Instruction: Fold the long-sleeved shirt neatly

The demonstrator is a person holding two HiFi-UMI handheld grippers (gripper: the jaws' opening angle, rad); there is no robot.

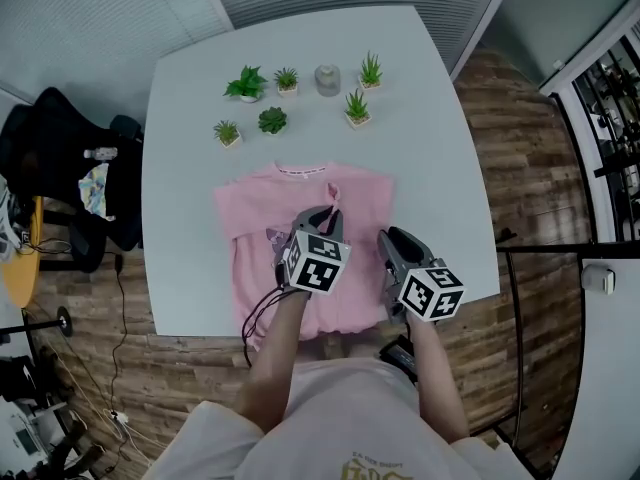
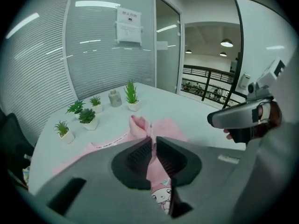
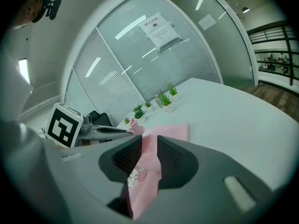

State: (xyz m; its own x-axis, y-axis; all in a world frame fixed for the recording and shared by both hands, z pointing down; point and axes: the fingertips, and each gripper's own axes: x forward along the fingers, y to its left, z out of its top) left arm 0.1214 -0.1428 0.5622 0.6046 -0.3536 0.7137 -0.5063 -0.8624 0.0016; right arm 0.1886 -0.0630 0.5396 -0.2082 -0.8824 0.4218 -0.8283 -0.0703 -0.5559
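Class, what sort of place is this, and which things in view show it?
Probably an office meeting room: a white table, a glass partition with blinds and a posted notice, and a black office chair.

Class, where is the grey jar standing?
Head view: the grey jar stands by the white table's far edge, a potted plant at its left, a taller plant at its right.

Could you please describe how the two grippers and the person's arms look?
The left gripper and right gripper are grey with dark ribbed pads, each with a white cube bearing black square markers. A black cable hangs from the left one. Bare forearms, light top.
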